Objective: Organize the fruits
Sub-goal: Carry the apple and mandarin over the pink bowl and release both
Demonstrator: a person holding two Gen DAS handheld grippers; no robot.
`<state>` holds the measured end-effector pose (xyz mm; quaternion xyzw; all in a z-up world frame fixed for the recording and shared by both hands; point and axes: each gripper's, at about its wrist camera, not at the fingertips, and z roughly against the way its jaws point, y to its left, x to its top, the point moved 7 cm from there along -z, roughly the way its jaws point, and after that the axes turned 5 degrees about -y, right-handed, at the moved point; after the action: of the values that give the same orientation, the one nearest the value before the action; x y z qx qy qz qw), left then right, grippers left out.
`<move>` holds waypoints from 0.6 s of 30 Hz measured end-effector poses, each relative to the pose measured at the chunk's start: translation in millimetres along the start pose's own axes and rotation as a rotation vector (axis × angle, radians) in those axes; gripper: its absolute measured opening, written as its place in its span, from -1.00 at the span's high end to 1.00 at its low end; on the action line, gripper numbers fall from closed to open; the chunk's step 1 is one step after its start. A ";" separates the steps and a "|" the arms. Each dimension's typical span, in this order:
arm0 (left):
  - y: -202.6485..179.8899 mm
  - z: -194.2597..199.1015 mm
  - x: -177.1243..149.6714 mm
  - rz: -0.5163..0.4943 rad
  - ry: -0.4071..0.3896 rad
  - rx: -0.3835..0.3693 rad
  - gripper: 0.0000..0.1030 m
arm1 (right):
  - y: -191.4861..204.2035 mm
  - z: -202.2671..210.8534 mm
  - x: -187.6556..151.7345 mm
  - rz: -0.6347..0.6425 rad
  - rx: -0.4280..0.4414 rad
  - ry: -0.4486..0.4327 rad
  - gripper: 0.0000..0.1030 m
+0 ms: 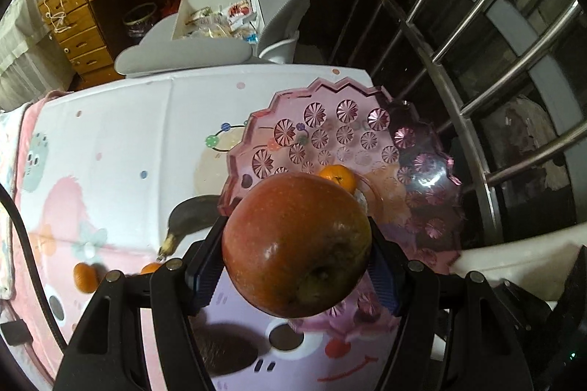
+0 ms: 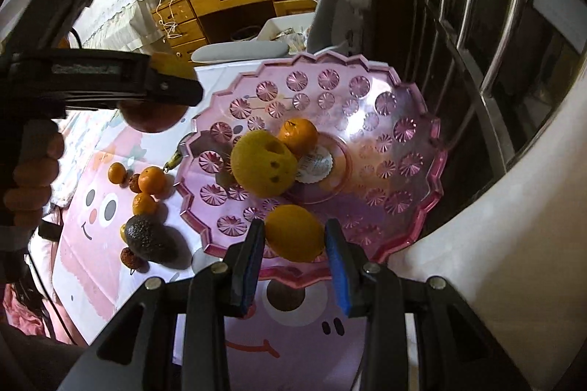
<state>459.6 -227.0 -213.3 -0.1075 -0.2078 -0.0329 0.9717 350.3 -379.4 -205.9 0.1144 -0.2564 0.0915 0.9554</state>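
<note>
My left gripper (image 1: 295, 225) is shut on a big red apple (image 1: 293, 244), which hangs over the near left rim of the pink glass plate (image 1: 414, 192). A tangerine (image 1: 339, 176) peeks out in the plate behind the apple. My right gripper (image 2: 294, 227) is shut on a yellow-orange citrus fruit (image 2: 293, 236) above the plate's near rim (image 2: 422, 229). Inside the plate lie a yellow-green round fruit (image 2: 262, 163) and the tangerine (image 2: 299, 136). In the right wrist view the left gripper (image 2: 161, 97) hovers left of the plate with the red apple (image 2: 154, 119) under it.
On the cartoon mat (image 2: 110, 266) left of the plate lie a dark avocado (image 2: 148, 238), several small tangerines (image 2: 150, 180) and a blackened banana (image 1: 194, 214). A metal window grille (image 1: 477, 60) stands right behind the plate. A grey chair (image 1: 190, 49) is beyond the table's far edge.
</note>
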 end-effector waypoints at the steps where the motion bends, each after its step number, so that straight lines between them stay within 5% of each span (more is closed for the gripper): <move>1: 0.5 -9.8 1.5 0.003 0.014 -0.001 -0.32 | -0.9 -1.6 -0.4 -0.004 0.007 0.001 0.33; 11: 2.9 -48.3 5.2 0.018 0.067 0.022 -0.32 | -10.1 -15.8 -4.0 -0.034 0.006 0.031 0.33; 15: 2.7 -40.0 9.4 0.038 0.031 -0.004 -0.75 | -14.0 -19.9 -5.9 -0.066 0.005 0.048 0.33; 18: 2.3 -26.2 16.3 0.031 -0.007 -0.007 -0.77 | -15.1 -19.3 -5.3 -0.089 0.011 0.049 0.24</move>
<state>485.1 -231.0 -230.4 -0.1142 -0.2093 -0.0181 0.9710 358.4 -389.3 -227.5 0.1286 -0.2271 0.0532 0.9639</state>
